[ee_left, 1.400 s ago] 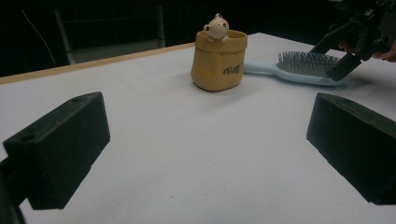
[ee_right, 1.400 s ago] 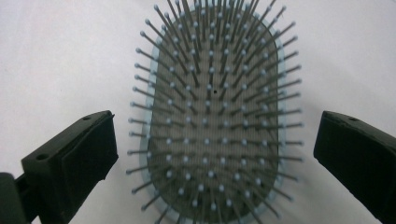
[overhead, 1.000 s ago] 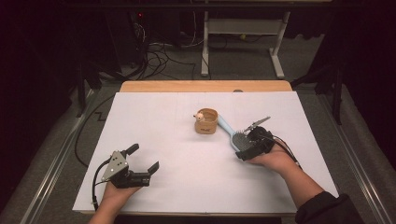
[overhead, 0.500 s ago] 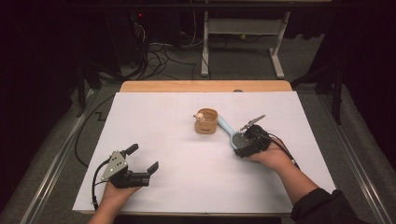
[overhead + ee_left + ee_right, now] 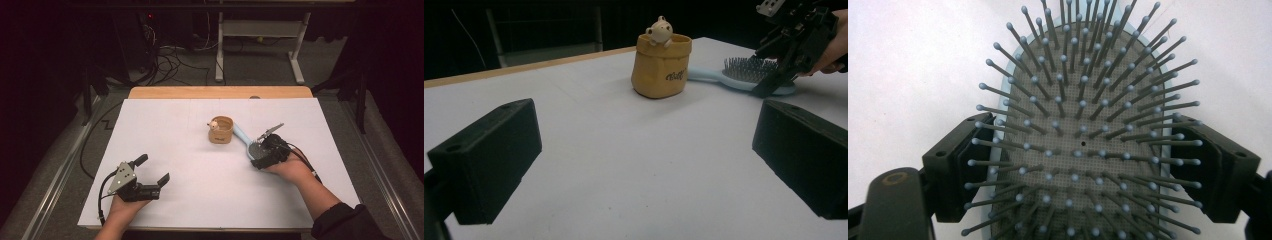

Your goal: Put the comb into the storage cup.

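A light blue hairbrush (image 5: pixel 242 135) lies bristles up on the white table cover, its handle pointing at a small tan pot (image 5: pixel 221 131) with a little bear figure on its rim. My right gripper (image 5: pixel 260 152) has just been closing and is now shut on the brush head (image 5: pixel 1083 145), with one pad (image 5: pixel 955 165) against each long edge. The left gripper view shows the pot (image 5: pixel 662 65), the brush (image 5: pixel 736 77) and the right gripper (image 5: pixel 774 80) farther off. My left gripper (image 5: pixel 152 169) rests near the front left, open, with nothing between its fingers (image 5: pixel 489 155).
White paper (image 5: pixel 170 125) covers the table, with a wooden edge (image 5: pixel 220 92) showing at the back. Beyond it are a dark floor, cables and a white stand (image 5: pixel 260 45). Metal rails (image 5: pixel 55 180) run along both sides.
The right gripper's jaws have drawn in onto the sides of the brush head. Both hands have stayed where they were, and the left gripper is unchanged.
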`<state>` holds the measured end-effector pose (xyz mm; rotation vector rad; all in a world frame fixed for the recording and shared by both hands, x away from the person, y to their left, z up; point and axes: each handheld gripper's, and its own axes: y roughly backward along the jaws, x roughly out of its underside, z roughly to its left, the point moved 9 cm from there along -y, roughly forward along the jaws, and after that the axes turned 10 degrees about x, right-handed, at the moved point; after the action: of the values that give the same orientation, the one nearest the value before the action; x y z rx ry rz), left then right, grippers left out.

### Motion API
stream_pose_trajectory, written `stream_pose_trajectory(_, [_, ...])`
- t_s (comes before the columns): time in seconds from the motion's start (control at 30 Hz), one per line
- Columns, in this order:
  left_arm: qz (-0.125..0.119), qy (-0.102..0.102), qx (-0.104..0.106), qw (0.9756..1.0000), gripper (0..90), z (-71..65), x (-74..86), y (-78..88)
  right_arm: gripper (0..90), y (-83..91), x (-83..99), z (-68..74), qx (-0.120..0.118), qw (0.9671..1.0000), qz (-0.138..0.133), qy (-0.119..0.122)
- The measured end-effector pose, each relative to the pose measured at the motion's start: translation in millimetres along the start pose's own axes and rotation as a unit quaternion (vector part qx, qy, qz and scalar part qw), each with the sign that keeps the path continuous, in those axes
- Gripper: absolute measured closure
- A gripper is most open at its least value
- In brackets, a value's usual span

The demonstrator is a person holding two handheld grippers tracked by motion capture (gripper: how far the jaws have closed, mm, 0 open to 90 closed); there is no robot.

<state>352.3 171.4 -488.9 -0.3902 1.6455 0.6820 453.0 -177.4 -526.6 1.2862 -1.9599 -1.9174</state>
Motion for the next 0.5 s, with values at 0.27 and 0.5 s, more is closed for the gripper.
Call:
stream_pose_trajectory(0.27, [0.0,0.0,0.0,1.0,0.1,-0.4,0.1,0.0,16.7,0.0,0.4,0.3,0.005,1.0,0.006,0.002])
stream_pose_trajectory(0.5, [0.001,0.003,0.001,1.0,0.1,-1.1,0.4,-0.5,18.4,0.3,-0.1,0.5,0.005,0.9999,0.01,-0.006])
